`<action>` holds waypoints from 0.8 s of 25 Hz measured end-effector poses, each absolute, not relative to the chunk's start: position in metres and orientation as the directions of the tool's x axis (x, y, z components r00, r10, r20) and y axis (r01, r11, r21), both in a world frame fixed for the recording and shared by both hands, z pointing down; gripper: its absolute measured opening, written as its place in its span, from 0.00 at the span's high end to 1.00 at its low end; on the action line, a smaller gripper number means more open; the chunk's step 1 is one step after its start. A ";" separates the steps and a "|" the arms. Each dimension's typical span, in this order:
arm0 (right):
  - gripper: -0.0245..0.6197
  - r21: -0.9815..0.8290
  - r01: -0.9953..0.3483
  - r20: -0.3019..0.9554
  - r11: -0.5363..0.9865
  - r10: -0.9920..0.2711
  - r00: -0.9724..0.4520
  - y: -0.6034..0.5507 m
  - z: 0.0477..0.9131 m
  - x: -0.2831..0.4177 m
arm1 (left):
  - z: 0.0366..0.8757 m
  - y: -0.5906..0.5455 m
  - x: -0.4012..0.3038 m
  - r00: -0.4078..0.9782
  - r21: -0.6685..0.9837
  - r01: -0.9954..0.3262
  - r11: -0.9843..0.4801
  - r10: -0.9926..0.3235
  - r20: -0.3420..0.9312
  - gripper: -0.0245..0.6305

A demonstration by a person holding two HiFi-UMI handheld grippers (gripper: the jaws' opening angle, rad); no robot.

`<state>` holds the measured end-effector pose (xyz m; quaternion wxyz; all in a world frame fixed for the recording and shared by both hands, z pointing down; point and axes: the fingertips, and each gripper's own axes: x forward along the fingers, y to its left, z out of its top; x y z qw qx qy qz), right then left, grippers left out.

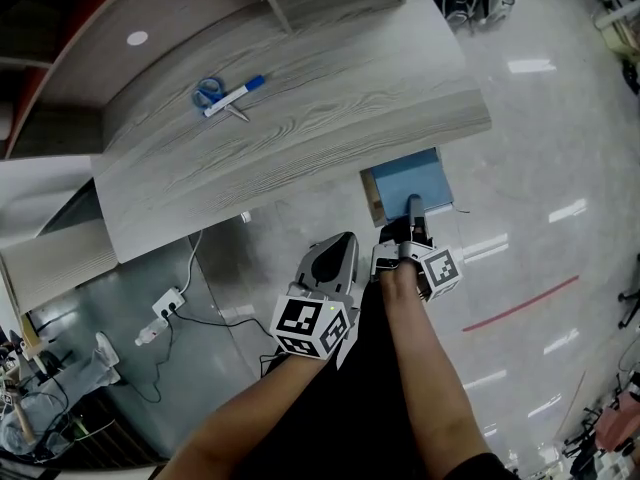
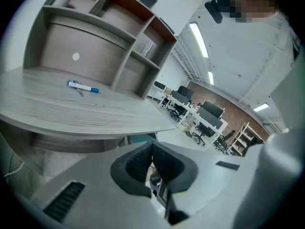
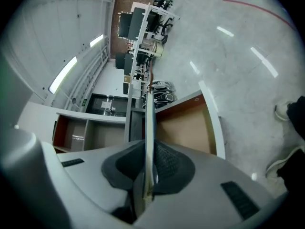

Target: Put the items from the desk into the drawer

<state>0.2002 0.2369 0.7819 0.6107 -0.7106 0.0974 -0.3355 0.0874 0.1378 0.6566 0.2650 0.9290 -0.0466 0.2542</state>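
Observation:
My right gripper (image 1: pixel 413 211) is shut on a thin blue notebook (image 1: pixel 408 177), which it holds over the open drawer (image 1: pixel 374 200) under the desk's right end. In the right gripper view the notebook (image 3: pixel 149 123) stands edge-on between the pads, above the drawer's brown inside (image 3: pixel 183 128). My left gripper (image 1: pixel 344 240) is shut with nothing in it, low in front of the desk and left of the right one; in its own view the left gripper (image 2: pixel 151 150) points at the desk edge. A blue-capped white marker (image 1: pixel 234 96) and blue-handled scissors (image 1: pixel 210 93) lie on the grey desk (image 1: pixel 300 118).
Shelf compartments (image 2: pixel 119 37) rise behind the desk. A power strip with cables (image 1: pixel 165 308) lies on the floor at the left. A red line (image 1: pixel 520 305) runs across the glossy floor at the right. Office desks and chairs (image 2: pixel 200 118) stand far off.

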 end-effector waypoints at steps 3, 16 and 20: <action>0.88 -0.903 0.306 0.427 -0.303 -0.537 0.727 0.233 0.799 0.193 | 0.662 0.137 0.085 0.860 0.470 -0.225 -0.854 0.052 0.507 0.94; 0.74 -0.771 0.404 0.637 -0.492 -0.582 0.505 0.215 0.859 0.207 | 0.671 0.122 0.069 0.843 0.466 -0.267 -0.843 0.030 0.537 0.94; 0.66 -0.732 0.390 0.682 -0.559 -0.590 0.433 0.210 0.858 0.200 | 0.667 0.128 0.076 0.848 0.471 -0.259 -0.843 0.035 0.529 0.94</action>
